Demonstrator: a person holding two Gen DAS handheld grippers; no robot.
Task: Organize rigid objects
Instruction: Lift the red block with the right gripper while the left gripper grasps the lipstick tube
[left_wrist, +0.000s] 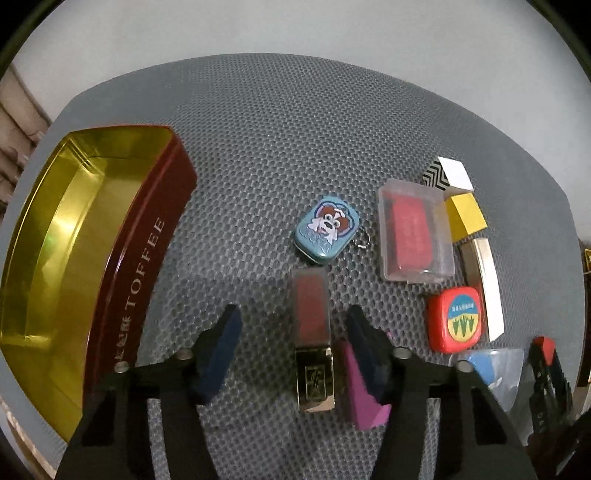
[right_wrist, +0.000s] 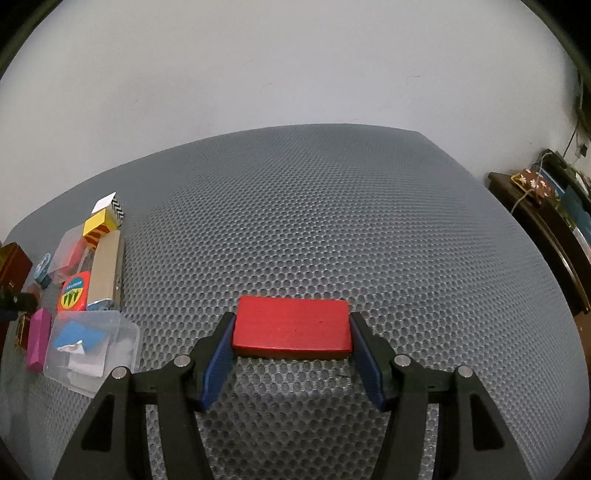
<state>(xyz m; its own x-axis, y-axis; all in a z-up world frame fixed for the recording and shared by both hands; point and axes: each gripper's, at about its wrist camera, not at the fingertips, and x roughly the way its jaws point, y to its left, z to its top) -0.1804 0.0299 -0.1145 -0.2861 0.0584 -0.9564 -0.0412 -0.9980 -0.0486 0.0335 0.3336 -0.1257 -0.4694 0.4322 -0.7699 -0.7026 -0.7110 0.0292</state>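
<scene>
In the left wrist view an open red TOFFEE tin (left_wrist: 147, 258) with a gold inside stands at the left. My left gripper (left_wrist: 293, 347) is open above a red lipstick with a gold cap (left_wrist: 312, 332), which lies between the fingers. A blue dog tin (left_wrist: 327, 230), a clear case with a red item (left_wrist: 415, 236), a red tape measure (left_wrist: 458, 319) and a magenta block (left_wrist: 360, 395) lie nearby. In the right wrist view my right gripper (right_wrist: 291, 332) is shut on a red flat block (right_wrist: 291, 328), its pads touching both ends, low over the mat.
A grey honeycomb mat (right_wrist: 332, 221) covers the table. At its left edge lie a yellow box (right_wrist: 98, 229), a beige box (right_wrist: 105, 269), a clear case with blue paper (right_wrist: 92, 347) and a zigzag-patterned box (right_wrist: 110, 203). A dark cabinet (right_wrist: 546, 229) stands at the right.
</scene>
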